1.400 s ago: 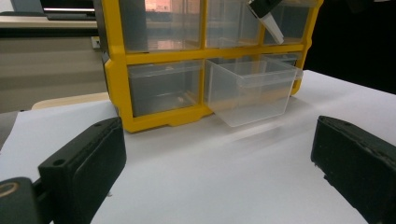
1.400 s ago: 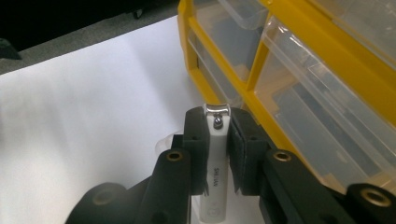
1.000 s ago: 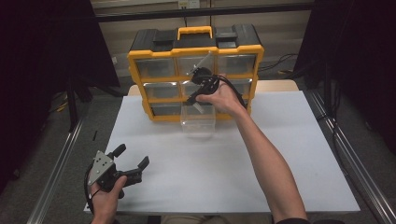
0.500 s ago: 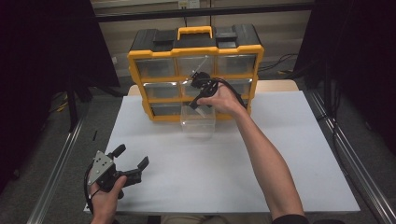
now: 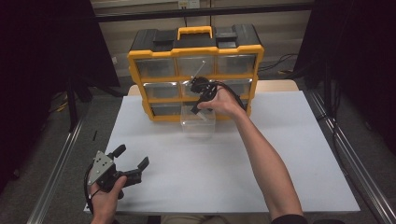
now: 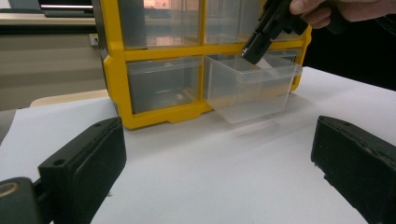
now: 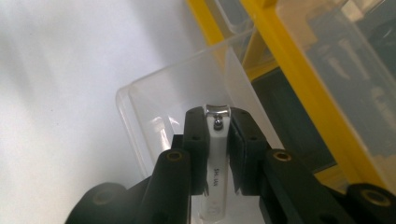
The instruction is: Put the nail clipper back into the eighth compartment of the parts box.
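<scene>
White table [image 5: 280, 154] carries a yellow drawer cabinet [image 5: 135, 70], its clear drawer [image 5: 198, 122] pulled out. Your right gripper [image 5: 201, 95] pinches a nail clipper [image 7: 217, 154] above it. Your left gripper [image 5: 130, 161] rests wide open, empty.

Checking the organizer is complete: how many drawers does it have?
9. Three rows of three in the organizer; eight are pushed in, and the bottom-middle drawer is pulled out onto the table, under the right claw.

A white table [image 5: 280, 154] carries a yellow organizer [image 5: 194, 70] at its far edge, with a clear drawer [image 5: 198, 123] just before it.
</scene>
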`<state>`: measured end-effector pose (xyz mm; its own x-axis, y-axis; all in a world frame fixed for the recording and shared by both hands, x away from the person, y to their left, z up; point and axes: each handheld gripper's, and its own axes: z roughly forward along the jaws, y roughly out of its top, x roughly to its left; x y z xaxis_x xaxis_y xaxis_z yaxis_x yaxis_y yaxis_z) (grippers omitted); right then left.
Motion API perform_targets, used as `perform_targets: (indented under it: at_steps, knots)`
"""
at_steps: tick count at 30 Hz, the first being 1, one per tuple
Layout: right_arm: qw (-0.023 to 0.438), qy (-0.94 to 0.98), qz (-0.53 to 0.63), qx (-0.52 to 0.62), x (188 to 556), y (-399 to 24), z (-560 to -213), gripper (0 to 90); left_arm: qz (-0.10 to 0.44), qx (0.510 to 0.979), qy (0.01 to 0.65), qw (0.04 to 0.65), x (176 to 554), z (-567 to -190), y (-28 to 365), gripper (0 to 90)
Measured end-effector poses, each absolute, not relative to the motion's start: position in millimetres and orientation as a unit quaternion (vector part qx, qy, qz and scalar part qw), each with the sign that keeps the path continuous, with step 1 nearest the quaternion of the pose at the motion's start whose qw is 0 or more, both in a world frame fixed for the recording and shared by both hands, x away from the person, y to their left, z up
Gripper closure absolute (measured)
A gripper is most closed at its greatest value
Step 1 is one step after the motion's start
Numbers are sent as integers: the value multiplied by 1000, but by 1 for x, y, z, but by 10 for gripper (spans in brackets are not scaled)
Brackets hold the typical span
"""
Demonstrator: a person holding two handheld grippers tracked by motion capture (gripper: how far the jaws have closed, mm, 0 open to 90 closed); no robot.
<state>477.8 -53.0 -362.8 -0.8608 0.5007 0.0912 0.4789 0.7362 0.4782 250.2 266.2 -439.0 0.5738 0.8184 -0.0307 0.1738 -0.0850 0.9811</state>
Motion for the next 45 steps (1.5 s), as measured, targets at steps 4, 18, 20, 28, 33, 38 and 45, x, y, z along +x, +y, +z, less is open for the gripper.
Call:
perform_targets:
  at_steps: [4, 18, 20, 28, 33, 38, 45]
  knots:
    - [19, 935, 239, 262, 478, -52, -370, 781, 281, 681, 363, 571, 250, -439, 266, 34]
    - [18, 942, 220, 252, 478, -53, -382, 781, 280, 678, 370, 571, 250, -440, 265, 34]
    - [19, 942, 219, 253, 478, -51, -383, 781, 281, 680, 367, 570, 250, -439, 266, 34]
    - [24, 941, 214, 262, 479, -48, -390, 775, 284, 679, 367, 569, 250, -439, 266, 34]
    - [24, 932, 235, 276, 478, -50, -390, 698, 278, 680, 363, 574, 250, -439, 265, 35]
    - [34, 923, 256, 285, 476, -53, -386, 606, 280, 682, 362, 571, 250, -439, 265, 35]
    - [65, 905, 303, 292, 469, -60, -376, 423, 282, 678, 363, 573, 250, -439, 264, 35]
